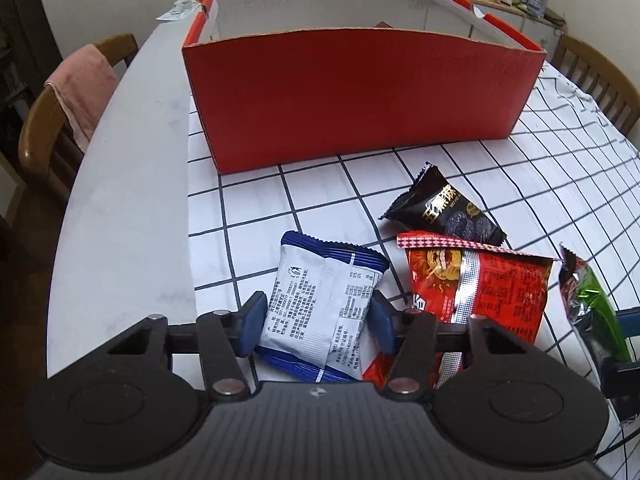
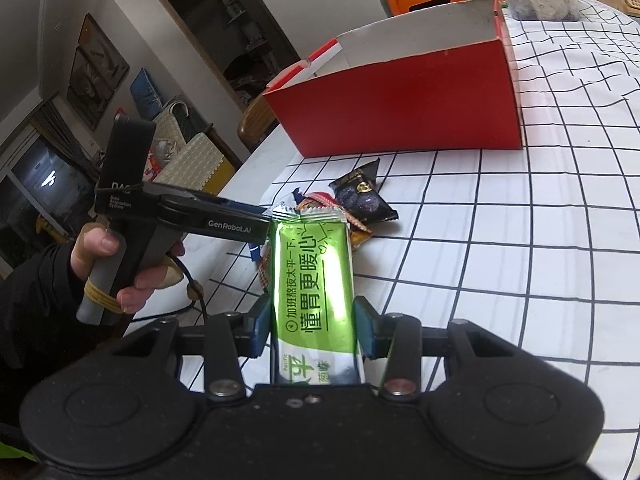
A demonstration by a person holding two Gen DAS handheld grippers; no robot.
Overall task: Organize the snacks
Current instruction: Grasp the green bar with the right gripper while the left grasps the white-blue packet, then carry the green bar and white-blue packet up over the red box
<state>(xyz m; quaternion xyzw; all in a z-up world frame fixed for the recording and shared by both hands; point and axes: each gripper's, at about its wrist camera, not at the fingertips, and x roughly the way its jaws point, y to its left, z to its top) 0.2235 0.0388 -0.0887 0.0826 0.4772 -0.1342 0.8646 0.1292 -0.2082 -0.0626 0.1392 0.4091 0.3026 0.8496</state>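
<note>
Red box (image 1: 360,96) sits near the table's (image 1: 120,200) left edge; open checked cloth (image 2: 520,260) to its right. Left gripper (image 1: 316,320) pinches the blue-white packet (image 1: 320,304). Right gripper (image 2: 312,328) clamps the green packet (image 2: 312,272), lifted over the pile. Black packet (image 1: 444,212) and red packet (image 1: 492,284) lie beside, between grippers and box. Left tool reads "GenRobot.AI".

Left gripper (image 1: 318,322) tilts steeply down, its 2 jaws narrowed; right gripper (image 2: 312,330) jaws clamped; a hand (image 2: 120,268) grips the handle.
</note>
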